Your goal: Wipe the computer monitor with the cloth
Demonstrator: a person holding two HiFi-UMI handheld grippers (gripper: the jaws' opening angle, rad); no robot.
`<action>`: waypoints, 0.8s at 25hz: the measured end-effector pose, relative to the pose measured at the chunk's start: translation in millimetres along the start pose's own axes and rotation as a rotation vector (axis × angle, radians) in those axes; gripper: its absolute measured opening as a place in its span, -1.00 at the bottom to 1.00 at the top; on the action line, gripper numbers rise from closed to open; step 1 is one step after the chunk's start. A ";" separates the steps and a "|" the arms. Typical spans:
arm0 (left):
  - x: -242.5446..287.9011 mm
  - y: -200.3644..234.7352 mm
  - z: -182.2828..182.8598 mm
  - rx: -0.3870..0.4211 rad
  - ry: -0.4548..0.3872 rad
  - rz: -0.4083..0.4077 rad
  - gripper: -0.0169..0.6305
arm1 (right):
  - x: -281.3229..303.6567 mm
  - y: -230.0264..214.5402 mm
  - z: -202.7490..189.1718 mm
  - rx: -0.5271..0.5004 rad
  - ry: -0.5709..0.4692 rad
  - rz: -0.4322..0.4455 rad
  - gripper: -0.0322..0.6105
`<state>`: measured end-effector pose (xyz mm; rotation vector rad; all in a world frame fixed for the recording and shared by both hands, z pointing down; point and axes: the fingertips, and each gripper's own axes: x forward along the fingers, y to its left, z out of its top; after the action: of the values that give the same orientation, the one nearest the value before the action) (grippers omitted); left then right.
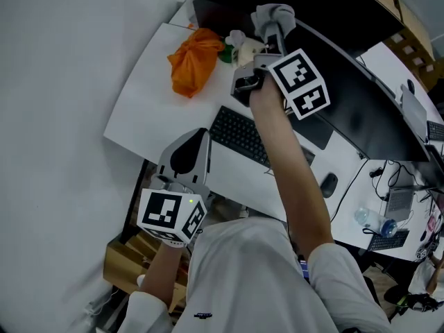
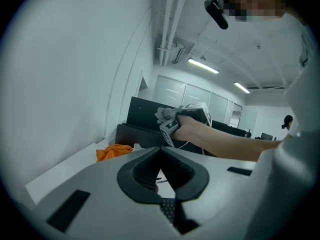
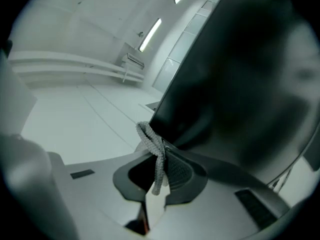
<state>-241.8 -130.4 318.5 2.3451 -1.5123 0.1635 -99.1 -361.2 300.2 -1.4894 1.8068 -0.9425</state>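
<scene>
Right now I'm mid-wipe, my right gripper (image 3: 158, 160) clamped tight on the grey cloth (image 3: 151, 143) pressed against the monitor (image 3: 240, 79) at its left end, my left gripper (image 2: 160, 150) closed on nothing near the keyboard (image 1: 239, 134), so next I'd drag the cloth rightward across the screen.

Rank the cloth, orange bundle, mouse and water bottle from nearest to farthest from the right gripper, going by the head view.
1. Cloth: clamped in the right gripper.
2. Orange bundle: on the desk, to the gripper's left.
3. Mouse: lower down the picture, to the right.
4. Water bottle: at the lower right, past the mouse.
</scene>
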 end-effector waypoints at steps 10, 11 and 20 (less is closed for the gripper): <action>-2.8 2.7 -6.3 -0.001 0.017 0.010 -0.89 | 1.1 -29.1 -15.7 0.247 -0.003 -0.049 -0.82; -2.7 2.8 -6.7 -0.002 0.018 0.011 -0.89 | 0.8 -32.6 -17.8 0.259 -0.002 -0.057 -0.82; -2.5 0.8 -11.1 0.003 0.034 0.011 -0.89 | -4.1 -59.7 -35.4 0.336 0.014 -0.122 -0.83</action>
<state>-242.7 -124.7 328.4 2.3251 -1.5096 0.2080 -94.3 -358.8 369.5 -1.3910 1.4896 -1.2493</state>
